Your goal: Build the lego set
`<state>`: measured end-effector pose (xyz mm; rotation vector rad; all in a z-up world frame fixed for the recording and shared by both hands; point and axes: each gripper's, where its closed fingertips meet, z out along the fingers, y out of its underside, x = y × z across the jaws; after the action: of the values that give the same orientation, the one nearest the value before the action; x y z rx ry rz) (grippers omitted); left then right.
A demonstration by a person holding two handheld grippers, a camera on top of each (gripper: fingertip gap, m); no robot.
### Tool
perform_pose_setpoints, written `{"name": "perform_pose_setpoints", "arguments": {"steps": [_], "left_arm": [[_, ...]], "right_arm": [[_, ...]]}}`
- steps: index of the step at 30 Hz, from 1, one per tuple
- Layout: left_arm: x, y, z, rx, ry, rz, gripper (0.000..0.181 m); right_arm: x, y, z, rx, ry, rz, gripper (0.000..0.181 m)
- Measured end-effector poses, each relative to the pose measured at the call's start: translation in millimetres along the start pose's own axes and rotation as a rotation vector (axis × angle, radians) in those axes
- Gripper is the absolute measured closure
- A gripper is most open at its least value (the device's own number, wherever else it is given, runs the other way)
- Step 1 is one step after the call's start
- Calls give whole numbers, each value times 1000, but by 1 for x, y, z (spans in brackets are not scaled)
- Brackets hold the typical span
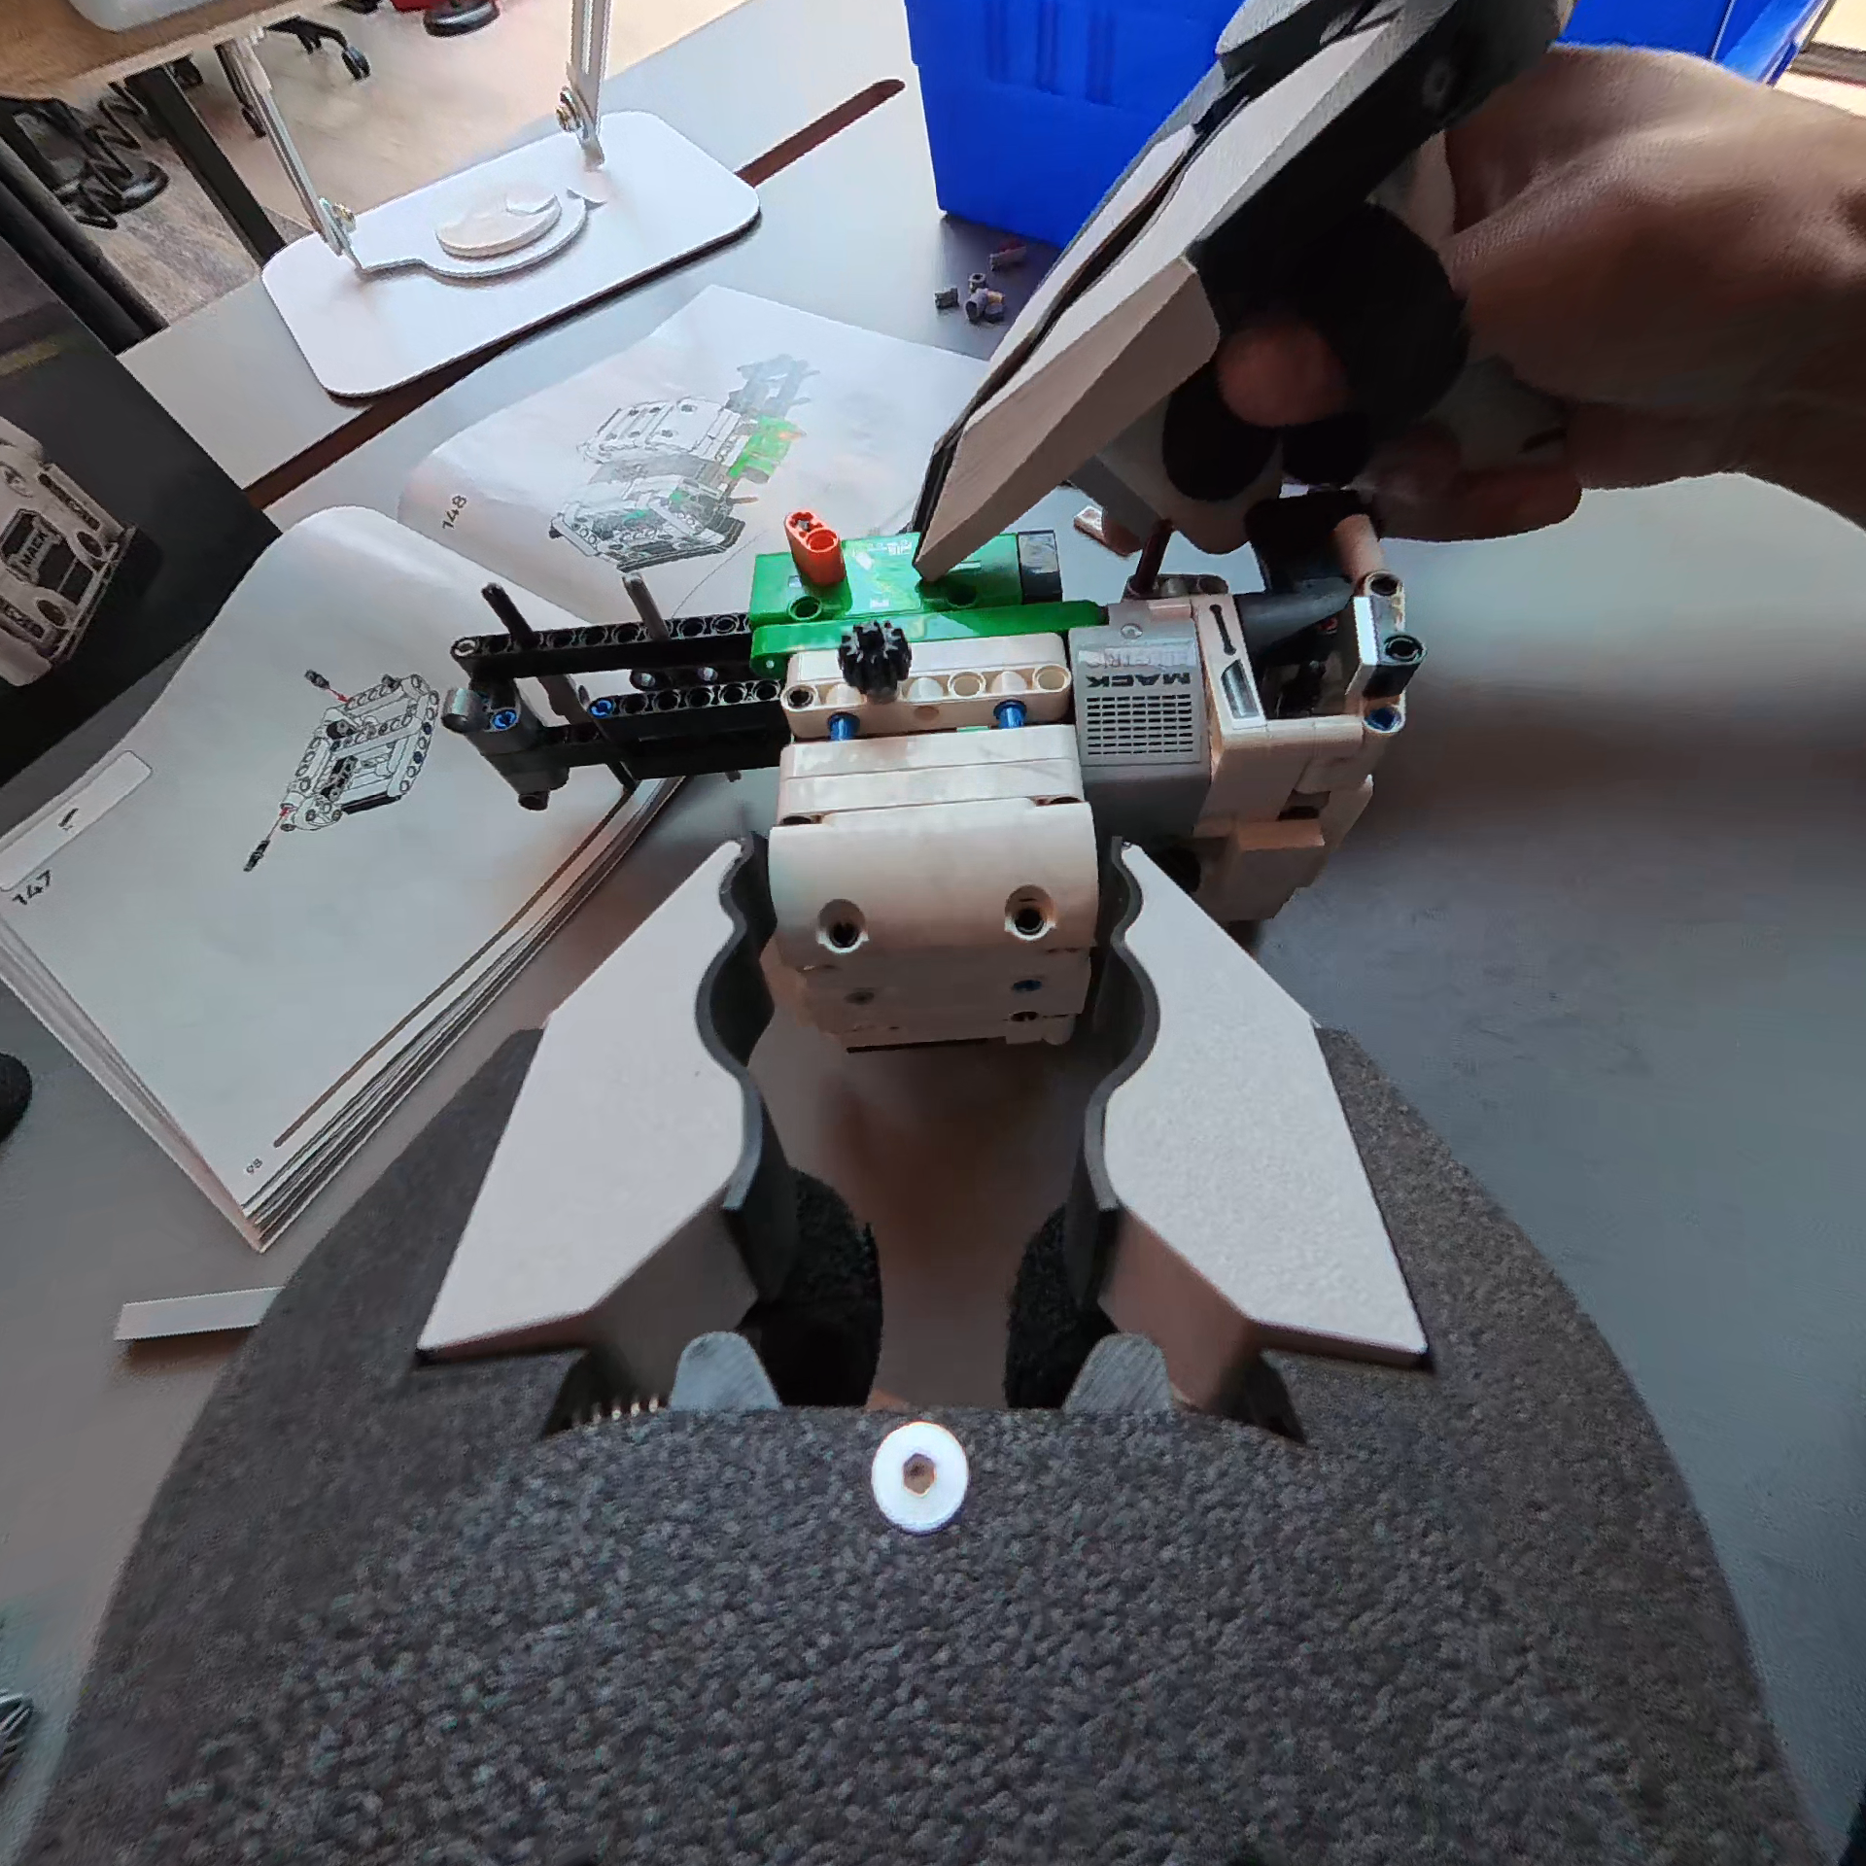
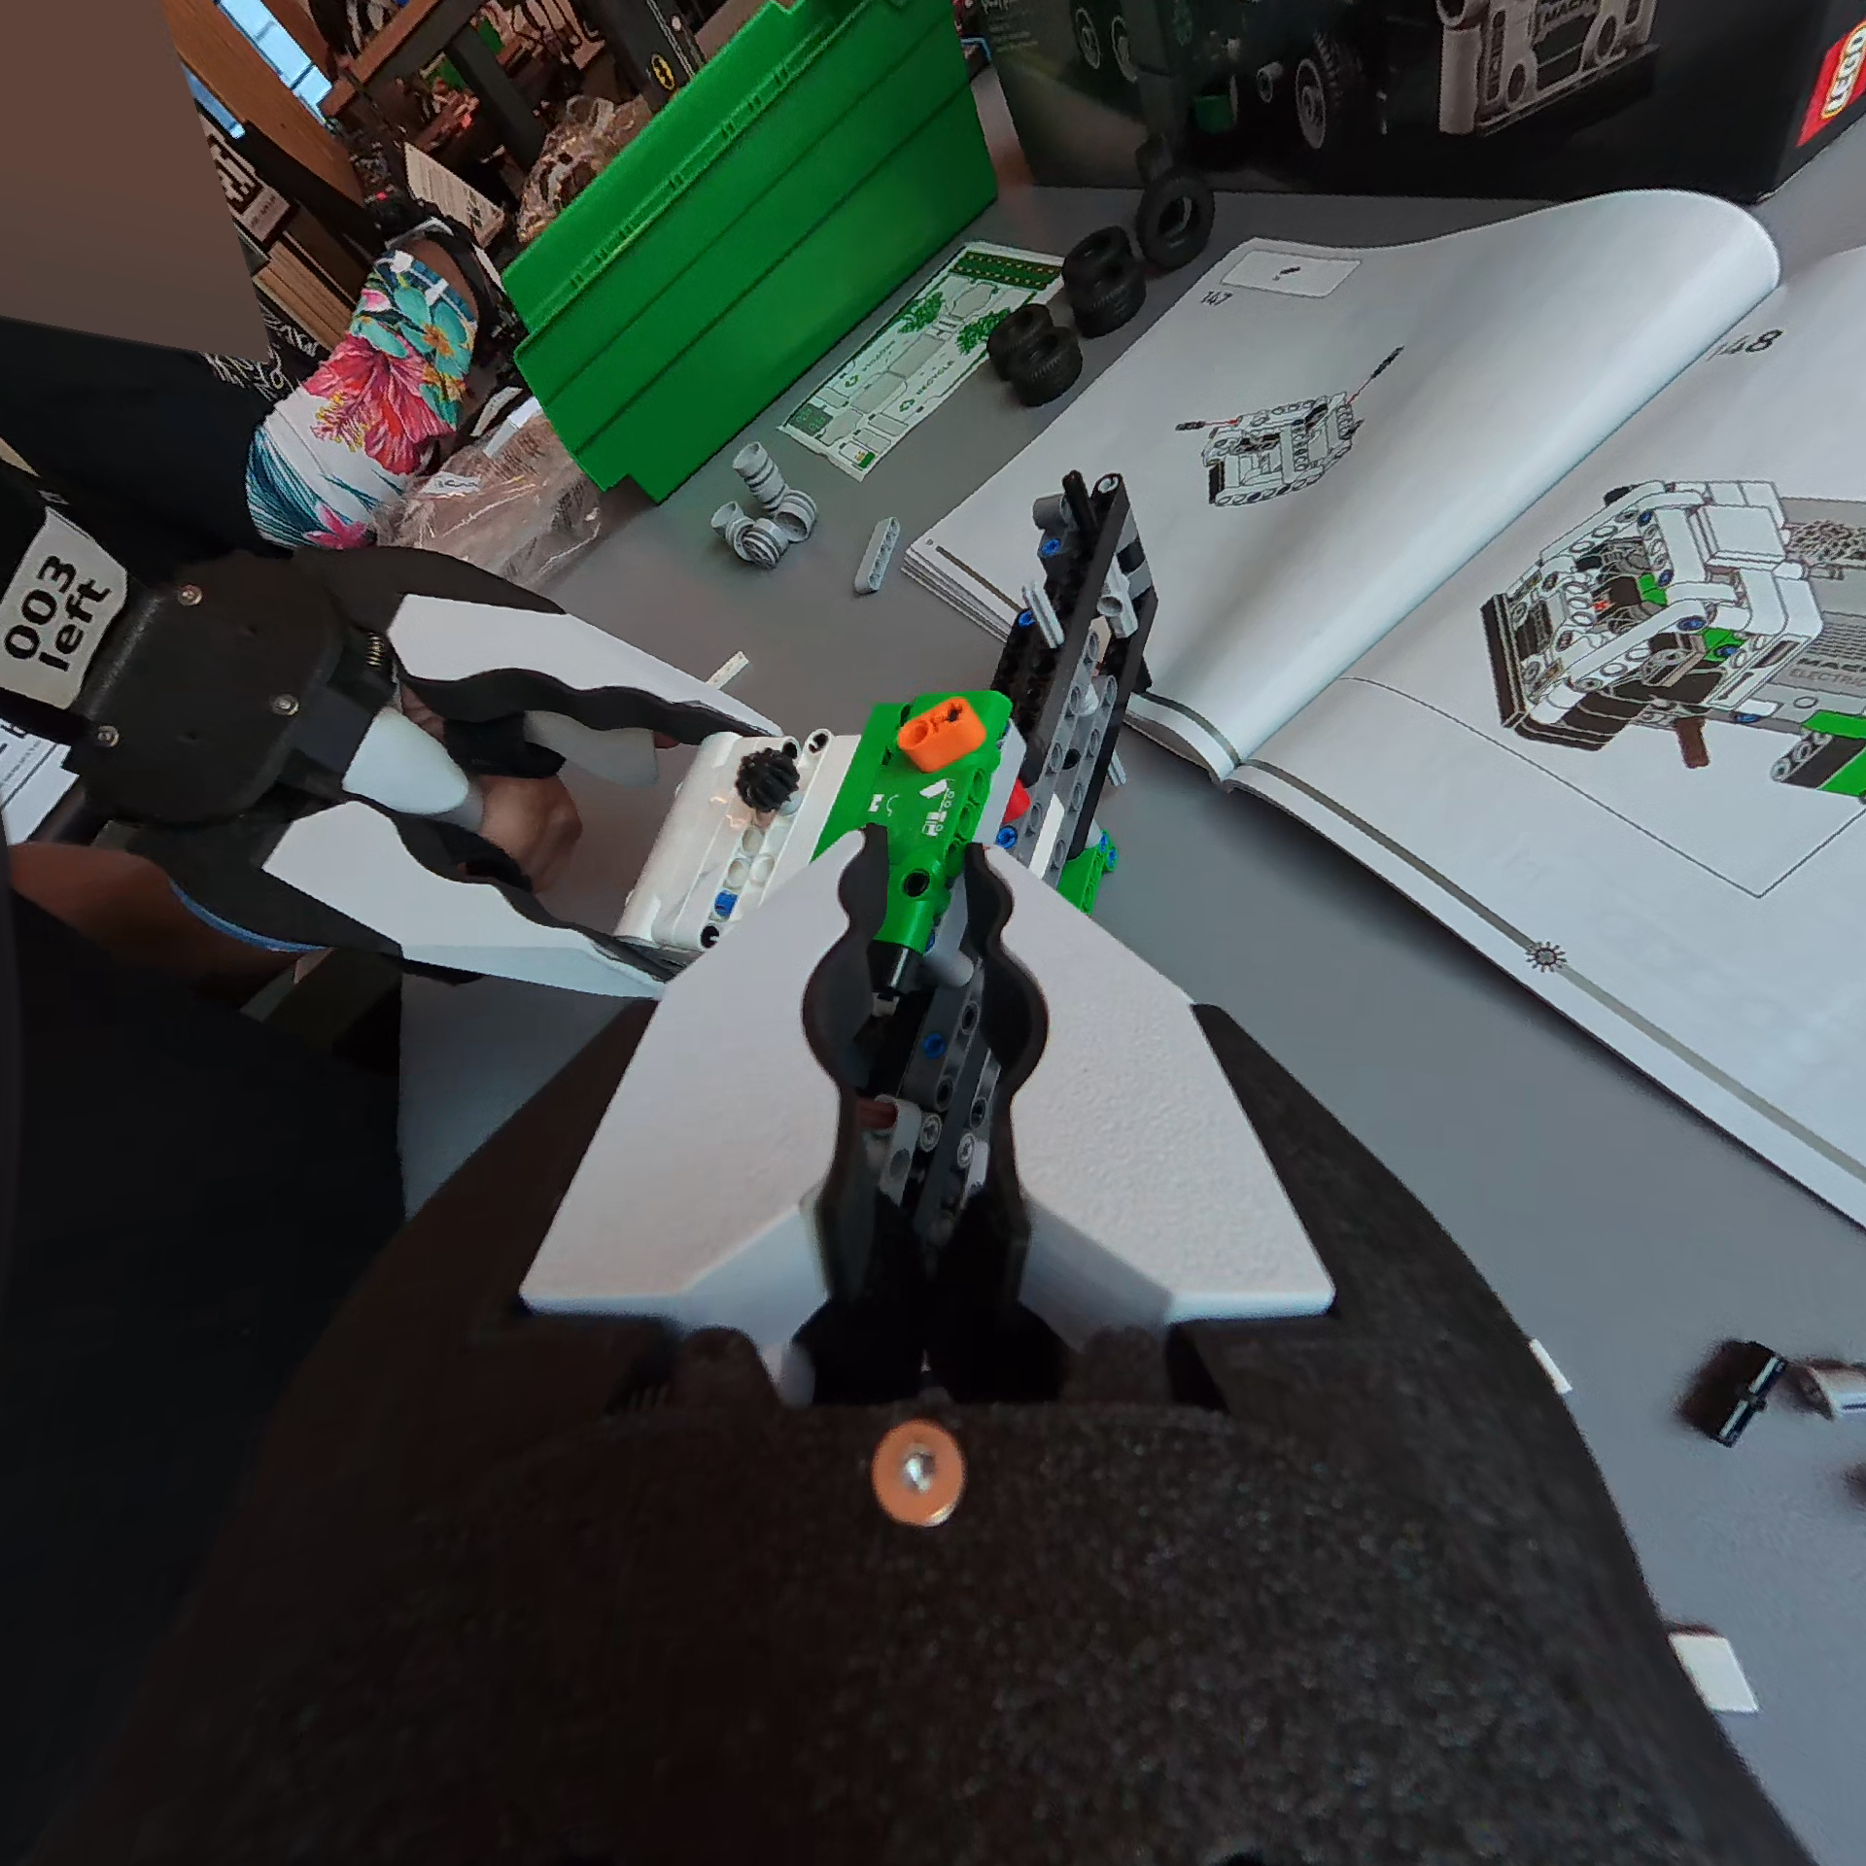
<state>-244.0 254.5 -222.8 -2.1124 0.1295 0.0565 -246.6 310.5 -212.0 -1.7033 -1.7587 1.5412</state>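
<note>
The partly built truck model [image 1: 929,697] rests on the grey table: white body, green panel [image 1: 878,586], orange connector [image 1: 816,545], black gear [image 1: 873,656] and black beam frame [image 1: 626,677]. My left gripper [image 1: 934,868] is shut on the model's white block. My right gripper [image 1: 934,565] comes down from the upper right onto the green panel. In the right wrist view my right gripper [image 2: 917,858] is shut on the green panel [image 2: 929,798] and the grey beams behind it. The left gripper [image 2: 727,848] clamps the white body [image 2: 707,858] from the left.
An open instruction booklet [image 1: 303,808] [image 2: 1414,505] lies under and beside the model. A blue bin [image 1: 1030,101] and a white stand base [image 1: 505,242] sit behind. A green bin [image 2: 747,232], black tyres [image 2: 1101,283], grey parts [image 2: 762,515], a sticker sheet [image 2: 929,353] and the set's box [image 2: 1414,81] lie farther off. Some 7 cm of space lies between my two pairs of fingers.
</note>
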Motion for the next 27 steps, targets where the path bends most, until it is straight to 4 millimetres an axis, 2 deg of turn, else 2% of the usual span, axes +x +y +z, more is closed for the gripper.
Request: {"name": "perform_pose_setpoints", "arguments": {"steps": [5, 10, 11, 12, 13, 15, 19, 27], "left_arm": [[0, 0, 0, -17, 9, 23, 118], [-2, -5, 2, -26, -21, 102, 118], [-1, -6, 2, -24, -25, 121, 118], [0, -7, 3, -21, -20, 130, 118], [1, -7, 4, -24, -8, 128, 118], [3, -9, 4, -19, 16, 126, 118], [1, -9, 5, -64, 68, 115, 118], [3, -7, 6, -77, 74, 31, 118]], "right_arm": [[0, -1, -1, -22, 0, 21, 166], [2, 1, -6, -84, 100, -4, 161], [-2, 2, -7, -102, 87, -4, 148], [-15, 4, -5, -126, 10, 15, 121], [-21, 5, -3, -144, -22, 44, 106], [-18, 11, -2, -202, 3, 32, 108], [-23, 13, 0, -272, 41, 23, 94], [-15, 19, 15, -422, 279, -6, 80]]}}
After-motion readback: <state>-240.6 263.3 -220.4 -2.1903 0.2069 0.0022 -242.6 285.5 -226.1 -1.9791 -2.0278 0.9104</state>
